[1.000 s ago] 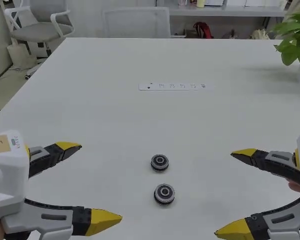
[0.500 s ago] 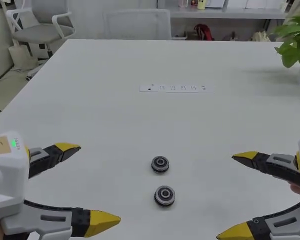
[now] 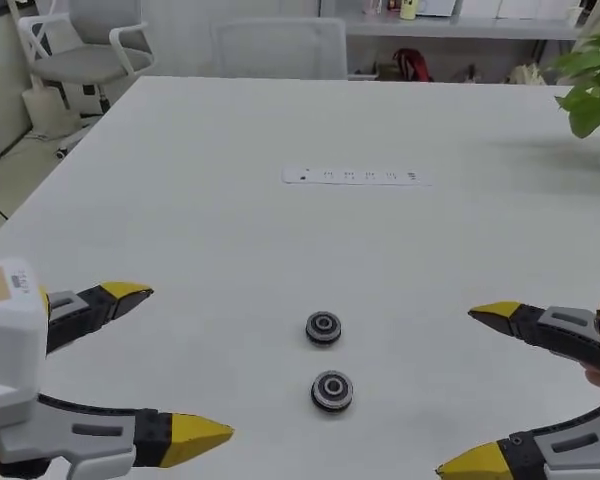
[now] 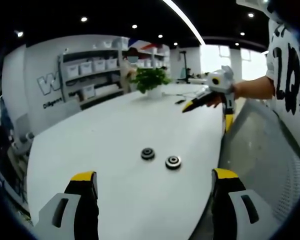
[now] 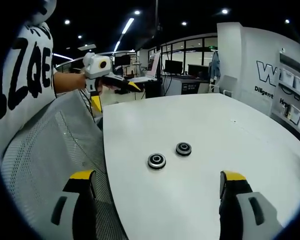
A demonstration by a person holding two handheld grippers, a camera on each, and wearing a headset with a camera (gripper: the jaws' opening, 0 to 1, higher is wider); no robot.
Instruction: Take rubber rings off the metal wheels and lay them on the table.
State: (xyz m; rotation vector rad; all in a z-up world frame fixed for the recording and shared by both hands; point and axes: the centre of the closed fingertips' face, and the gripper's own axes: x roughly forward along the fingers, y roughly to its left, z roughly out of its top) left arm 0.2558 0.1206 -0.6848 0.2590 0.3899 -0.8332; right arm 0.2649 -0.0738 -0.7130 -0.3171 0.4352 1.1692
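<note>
Two small metal wheels with dark rubber rings lie flat on the white table, one wheel (image 3: 323, 328) farther from me and the other wheel (image 3: 332, 390) nearer. My left gripper (image 3: 170, 365) hovers open at the lower left, well left of both. At the lower right my right gripper (image 3: 480, 390) is open too, with nothing between its yellow-tipped jaws. In the left gripper view the wheels (image 4: 148, 153) (image 4: 173, 162) sit ahead between the jaws, and the right gripper (image 4: 205, 110) shows beyond. The right gripper view has the wheels (image 5: 156, 160) (image 5: 183, 148) ahead and the left gripper (image 5: 115, 92) far off.
A white power strip (image 3: 348, 176) lies across the table's middle. A leafy plant (image 3: 592, 85) stands at the right edge. Office chairs (image 3: 90, 45) stand beyond the far side. A grey mesh chair back (image 5: 50, 150) is close to the table's near edge.
The head camera has shifted slightly. Both grippers stay open in nearly the same places, and the wheels have not moved.
</note>
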